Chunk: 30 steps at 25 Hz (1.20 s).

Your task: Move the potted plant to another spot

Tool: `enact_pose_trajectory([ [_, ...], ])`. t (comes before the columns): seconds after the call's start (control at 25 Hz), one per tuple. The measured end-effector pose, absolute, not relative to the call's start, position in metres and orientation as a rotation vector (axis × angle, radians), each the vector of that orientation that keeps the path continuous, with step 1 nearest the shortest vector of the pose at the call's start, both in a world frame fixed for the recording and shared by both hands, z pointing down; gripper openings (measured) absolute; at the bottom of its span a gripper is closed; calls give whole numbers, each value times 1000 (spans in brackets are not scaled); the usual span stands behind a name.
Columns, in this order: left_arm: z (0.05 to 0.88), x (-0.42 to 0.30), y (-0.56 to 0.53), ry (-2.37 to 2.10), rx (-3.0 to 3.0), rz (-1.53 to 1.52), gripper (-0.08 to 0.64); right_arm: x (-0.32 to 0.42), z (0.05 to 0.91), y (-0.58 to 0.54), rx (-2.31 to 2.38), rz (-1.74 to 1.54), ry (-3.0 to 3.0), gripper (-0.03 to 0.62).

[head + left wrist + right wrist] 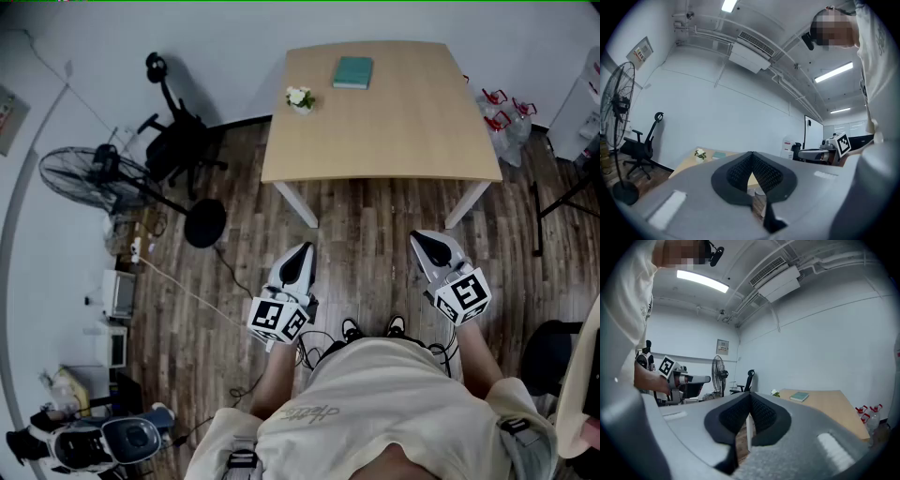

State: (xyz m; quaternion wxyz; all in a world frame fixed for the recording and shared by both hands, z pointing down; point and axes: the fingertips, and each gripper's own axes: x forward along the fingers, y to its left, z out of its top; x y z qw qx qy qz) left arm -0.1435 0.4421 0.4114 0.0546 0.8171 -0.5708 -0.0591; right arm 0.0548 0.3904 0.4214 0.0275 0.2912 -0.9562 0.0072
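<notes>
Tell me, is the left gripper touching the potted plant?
Apart. The head view shows the left gripper over the floor, short of the table, while the potted plant stands on it.

Person seen from above, both forearms (pixel 277 373) extended forward from the torso. The left gripper (pixel 301 249) and right gripper (pixel 422 240) are held level, pointing ahead, side by side and well apart, each with its marker cube (pixel 278 319) at the hand end. In both gripper views the jaws meet tip to tip with nothing between them; neither gripper touches anything
</notes>
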Motion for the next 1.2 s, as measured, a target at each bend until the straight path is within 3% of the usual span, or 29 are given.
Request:
enact_pose_trajectory([
  [0.76,440,-131,451,-1708,2396,-205,18,64,431,404,864,59,-2966,2],
  [0.8,440,-132,450,-1724,2383,-206,31,65,432,404,856,65,-2965,2],
  [0.92,441,-132,449,-1774,2356,-186,224,70,437,405,838,101,-2971,2],
  [0.96,440,-132,449,-1782,2355,-178,249,71,439,406,832,110,-2975,2],
  [1.2,440,-122,450,-1810,2348,-124,250,80,446,407,784,142,-3006,2],
])
